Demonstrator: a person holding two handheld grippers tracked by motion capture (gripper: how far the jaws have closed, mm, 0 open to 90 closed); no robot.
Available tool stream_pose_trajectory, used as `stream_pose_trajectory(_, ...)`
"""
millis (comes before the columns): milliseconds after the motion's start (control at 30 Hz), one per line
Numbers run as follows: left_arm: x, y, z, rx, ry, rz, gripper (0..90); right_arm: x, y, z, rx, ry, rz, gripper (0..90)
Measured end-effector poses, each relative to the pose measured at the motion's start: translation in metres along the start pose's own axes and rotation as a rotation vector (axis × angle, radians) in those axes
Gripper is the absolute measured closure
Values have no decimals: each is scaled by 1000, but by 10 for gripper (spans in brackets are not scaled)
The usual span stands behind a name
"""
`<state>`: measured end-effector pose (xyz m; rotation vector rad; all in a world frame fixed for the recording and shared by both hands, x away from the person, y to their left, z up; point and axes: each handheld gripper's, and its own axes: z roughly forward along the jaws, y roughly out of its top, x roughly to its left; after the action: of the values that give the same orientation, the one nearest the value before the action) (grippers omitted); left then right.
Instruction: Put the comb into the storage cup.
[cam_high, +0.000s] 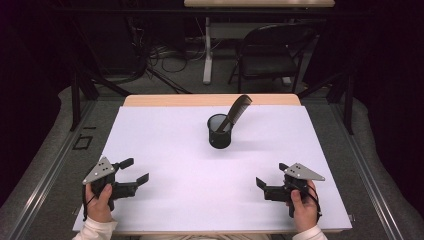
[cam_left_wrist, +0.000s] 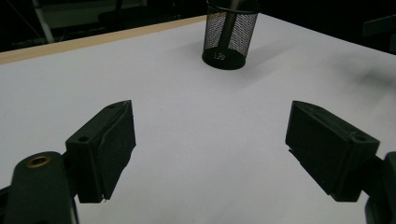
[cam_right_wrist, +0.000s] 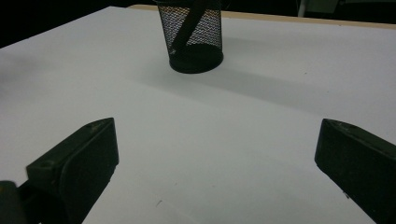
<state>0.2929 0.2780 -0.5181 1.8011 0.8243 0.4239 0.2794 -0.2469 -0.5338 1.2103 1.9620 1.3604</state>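
While both grippers sit low over the near edge of the white table (cam_high: 165, 150) with nothing in them, I'd say this is either the very start or the very end of the job, since the comb (cam_high: 238, 111) stands tilted in the black mesh cup (cam_high: 220, 132), leaning on its rim. The left gripper (cam_high: 134, 171) has its jaws spread wide apart and empty, and the right gripper (cam_high: 270, 176) looks the same, wide and holding nothing. That cup is well ahead of both, roughly midway between them, off to the right of the left one and to the left of the right one. If the comb needs pulling out, my guess is one gripper has to travel forward and pinch the upper end. Nothing blocks that path; the chair (cam_high: 270, 52) is far behind
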Motion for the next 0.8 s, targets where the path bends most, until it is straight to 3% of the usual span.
stream_pose_trajectory(800, -1, -9, 12, 59, 2, 22, 162, -3, -7, 5, 36, -11, 5, 0)
